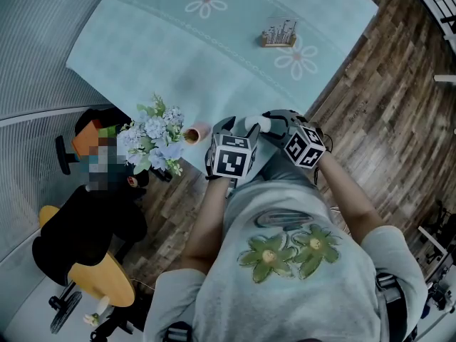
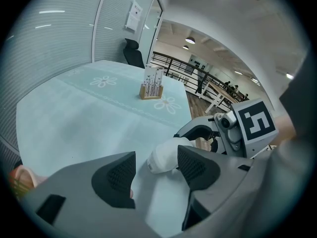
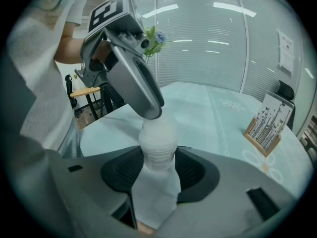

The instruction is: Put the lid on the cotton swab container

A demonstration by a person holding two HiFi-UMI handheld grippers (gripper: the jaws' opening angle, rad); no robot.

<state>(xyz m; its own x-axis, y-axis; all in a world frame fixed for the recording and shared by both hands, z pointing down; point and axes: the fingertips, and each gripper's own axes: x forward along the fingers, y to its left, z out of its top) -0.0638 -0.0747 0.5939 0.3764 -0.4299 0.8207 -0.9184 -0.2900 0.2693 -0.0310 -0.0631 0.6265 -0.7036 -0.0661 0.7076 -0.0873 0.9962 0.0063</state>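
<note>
- Cotton swab container (image 3: 157,145): the white tub is clamped in your right gripper (image 3: 158,170), with a ribbed pad pressed against each side. You hold it just in front of your chest, above the near edge of the table.
- Your left gripper (image 2: 154,175) has its jaws spread wide and grips nothing. The container's rounded end lies between them, close to the pad at 3 o'clock in the left gripper view.
- In the right gripper view, one left jaw tip comes down from 11 o'clock and rests against the top of the container. Whether a lid sits there cannot be made out.
- In the head view the two marker cubes sit side by side, the left one at 9 o'clock of the right.
- A seated person (image 1: 92,226) in dark clothes is at 8 o'clock of your grippers, on a yellow chair (image 1: 107,276) on the wooden floor (image 1: 385,120).
- A bunch of pale blue flowers (image 1: 153,137) stands at 9 o'clock of the grippers by the table's corner, with a small orange cup (image 1: 194,135) just beside it.
- The table (image 1: 178,55), under a light blue cloth with a daisy print, stretches away toward 12 o'clock.
- A wooden card stand (image 1: 278,34) sits upright on the cloth at 1 o'clock, well apart from the grippers.
</note>
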